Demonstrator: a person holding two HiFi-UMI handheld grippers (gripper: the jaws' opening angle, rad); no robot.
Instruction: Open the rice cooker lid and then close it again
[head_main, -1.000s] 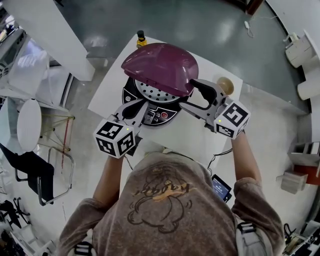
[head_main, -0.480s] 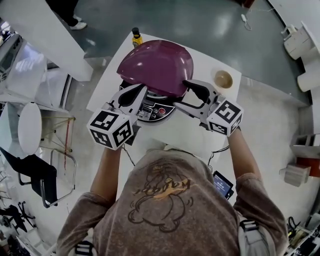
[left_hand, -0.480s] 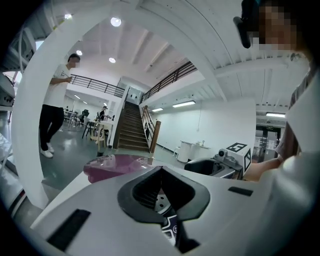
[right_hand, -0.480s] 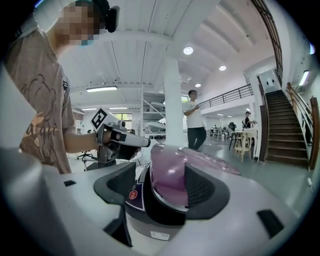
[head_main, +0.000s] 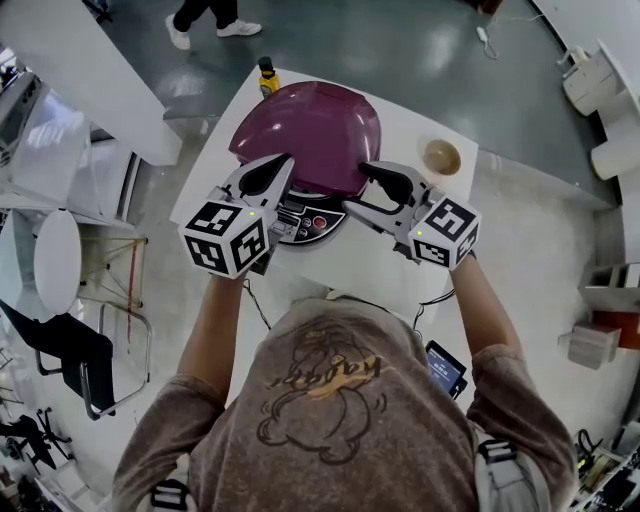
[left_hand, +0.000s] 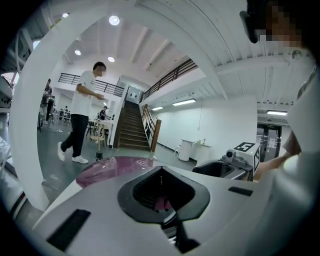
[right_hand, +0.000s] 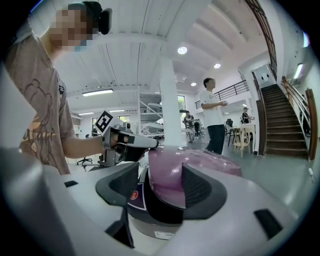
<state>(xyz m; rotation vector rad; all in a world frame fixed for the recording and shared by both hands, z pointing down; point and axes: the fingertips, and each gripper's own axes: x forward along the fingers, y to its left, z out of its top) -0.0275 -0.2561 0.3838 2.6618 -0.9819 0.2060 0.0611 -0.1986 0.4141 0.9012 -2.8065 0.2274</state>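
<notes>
Lowered since a second ago: the rice cooker lid (head_main: 310, 125), maroon and domed. It then stood raised with the perforated inner plate showing; it now covers the pot. Over the same span the left claw (head_main: 283, 162) has shifted up the frame to lie along the lid's left flank.

Lid, location: upper centre of the head view, on the cooker body. The control panel (head_main: 312, 222), with a red button, shows just below it. In the right gripper view a dark gap shows under the lid's front edge. Whether the lid is latched cannot be told.

Second entry, the right claw (head_main: 357, 190): released, jaws apart, just been closing, set astride the lid's front right rim. In the right gripper view the right-hand pad (right_hand: 202, 190) overlaps the lid surface, while the left-hand pad stands clear of it with a dark gap between.

Third entry, the left claw again: clenched, tips together, grasping nothing. The maroon dome shows beyond it in the left gripper view.

Worktop (head_main: 400, 265): white, carrying the cooker.
- Small yellow bottle (head_main: 267, 75), just beyond the lid at the worktop's upper edge.
- Round wooden bowl (head_main: 442, 156), right of the lid and apart from it.

Surroundings: a walking person (head_main: 210, 20) in white shoes, at the top edge of the head view, on a grey floor (head_main: 430, 50).
</notes>
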